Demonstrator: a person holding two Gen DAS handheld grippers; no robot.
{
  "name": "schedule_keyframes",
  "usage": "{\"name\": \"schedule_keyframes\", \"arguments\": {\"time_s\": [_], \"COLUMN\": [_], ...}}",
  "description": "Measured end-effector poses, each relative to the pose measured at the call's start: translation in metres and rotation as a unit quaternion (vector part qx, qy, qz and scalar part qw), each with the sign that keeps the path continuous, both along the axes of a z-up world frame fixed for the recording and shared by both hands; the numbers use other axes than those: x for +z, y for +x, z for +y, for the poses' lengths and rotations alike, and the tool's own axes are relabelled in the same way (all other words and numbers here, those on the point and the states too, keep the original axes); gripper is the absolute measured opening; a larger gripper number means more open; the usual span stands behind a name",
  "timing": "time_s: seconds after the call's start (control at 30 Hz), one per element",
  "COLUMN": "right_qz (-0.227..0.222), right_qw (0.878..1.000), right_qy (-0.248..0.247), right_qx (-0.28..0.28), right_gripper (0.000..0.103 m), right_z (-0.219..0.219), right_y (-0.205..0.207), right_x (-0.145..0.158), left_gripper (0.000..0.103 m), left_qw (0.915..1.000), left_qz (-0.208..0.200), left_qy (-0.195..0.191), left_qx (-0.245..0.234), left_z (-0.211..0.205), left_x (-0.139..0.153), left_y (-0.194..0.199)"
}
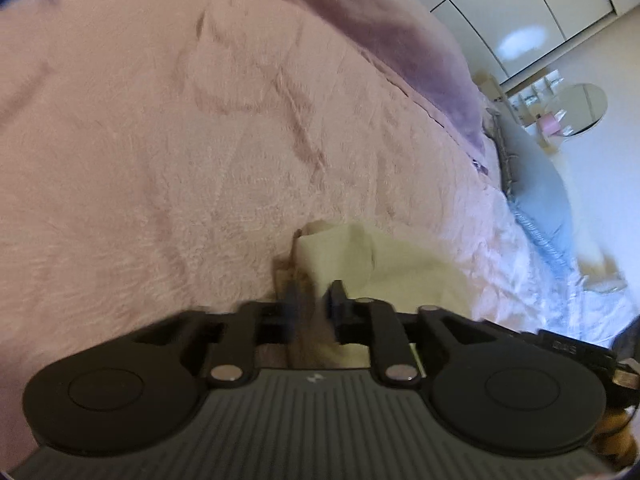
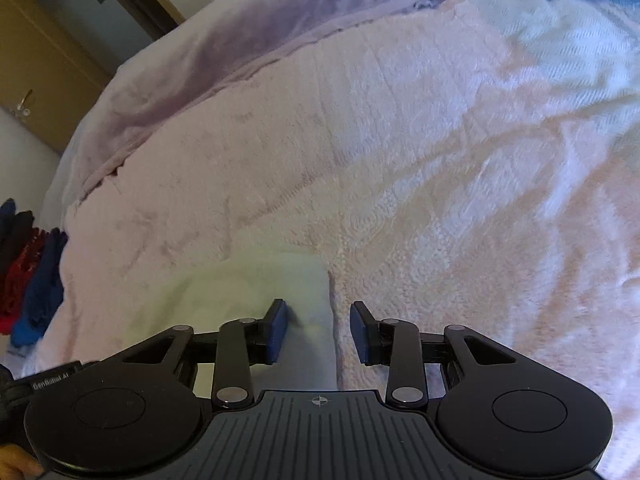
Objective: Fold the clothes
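Observation:
A cream garment (image 1: 384, 264) lies on the pink fleece blanket (image 1: 160, 140), one folded corner standing up. My left gripper (image 1: 314, 300) is right at that corner, and cloth fills the narrow gap between its jaws. Its fingers are blurred, so I cannot tell whether the pads press on the cloth. In the right wrist view the same cream garment (image 2: 248, 292) lies at the lower middle. My right gripper (image 2: 318, 320) stands open over the garment's right edge. The left pad is close to the cloth, and pink blanket (image 2: 400, 160) shows in front of the right pad.
A lilac blanket (image 1: 424, 44) lies folded back along the far side of the bed, and a blue pillow (image 1: 536, 196) sits at its head. Red and blue clothes (image 2: 32, 280) are piled beside the bed at the left. A wardrobe (image 1: 520, 4) and a wooden door (image 2: 36, 72) stand beyond.

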State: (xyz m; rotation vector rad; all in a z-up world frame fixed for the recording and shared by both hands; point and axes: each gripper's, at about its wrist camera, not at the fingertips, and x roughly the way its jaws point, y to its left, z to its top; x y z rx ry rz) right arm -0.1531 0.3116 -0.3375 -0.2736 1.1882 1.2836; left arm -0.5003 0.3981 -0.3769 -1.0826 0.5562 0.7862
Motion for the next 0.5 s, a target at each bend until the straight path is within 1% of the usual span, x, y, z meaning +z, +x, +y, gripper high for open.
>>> {"name": "schedule_keyframes", "arguments": {"time_s": [0.03,0.07,0.1,0.13,0.2,0.23,0.3,0.33,0.37,0.4,0.43,0.47,0.5], "right_qz": [0.003,0.009,0.015,0.021,0.037,0.045,0.054,0.054,0.054,0.054,0.054,0.045,0.031], "right_qw": [1.000,1.000,1.000,0.999,0.998,0.998,0.997,0.996,0.996,0.995,0.994,0.993,0.992], "right_qy": [0.000,-0.002,-0.003,-0.005,-0.011,-0.014,-0.018,-0.022,-0.026,-0.030,-0.034,-0.046,-0.063], "right_qx": [0.005,0.011,0.018,0.024,0.038,0.045,0.058,0.066,0.073,0.081,0.088,0.095,0.101], "right_gripper": [0.034,0.034,0.034,0.034,0.034,0.034,0.034,0.034,0.034,0.034,0.034,0.034,0.034], "right_z": [-0.011,-0.024,-0.036,-0.049,-0.075,-0.088,-0.109,-0.113,-0.117,-0.121,-0.125,-0.125,-0.123], "right_y": [0.001,0.001,0.001,0.001,-0.004,-0.007,-0.013,-0.016,-0.019,-0.022,-0.025,-0.028,-0.030], "right_x": [0.005,0.009,0.013,0.017,0.024,0.027,0.028,0.024,0.021,0.017,0.014,0.008,0.000], "left_gripper": [0.023,0.025,0.030,0.032,0.039,0.040,0.041,0.039,0.031,0.006,0.004,0.006,0.006], "left_qw": [1.0000,0.9998,0.9993,0.9985,0.9963,0.9950,0.9935,0.9943,0.9949,0.9953,0.9956,0.9951,0.9932], "left_qz": [0.001,-0.008,-0.018,-0.027,-0.046,-0.055,-0.057,-0.044,-0.031,-0.019,-0.006,0.011,0.016], "left_qy": [0.000,-0.014,-0.028,-0.042,-0.065,-0.075,-0.089,-0.088,-0.087,-0.086,-0.085,-0.088,-0.098], "left_qx": [0.006,0.012,0.018,0.024,0.034,0.037,0.041,0.040,0.040,0.039,0.039,0.044,0.061], "left_z": [-0.007,-0.017,-0.027,-0.037,-0.061,-0.075,-0.101,-0.109,-0.117,-0.125,-0.133,-0.136,-0.139], "left_x": [0.007,0.013,0.018,0.024,0.035,0.040,0.045,0.041,0.036,0.032,0.027,0.016,0.004], "left_y": [-0.005,-0.013,-0.021,-0.029,-0.045,-0.053,-0.059,-0.057,-0.054,-0.052,-0.050,-0.048,-0.048]}}
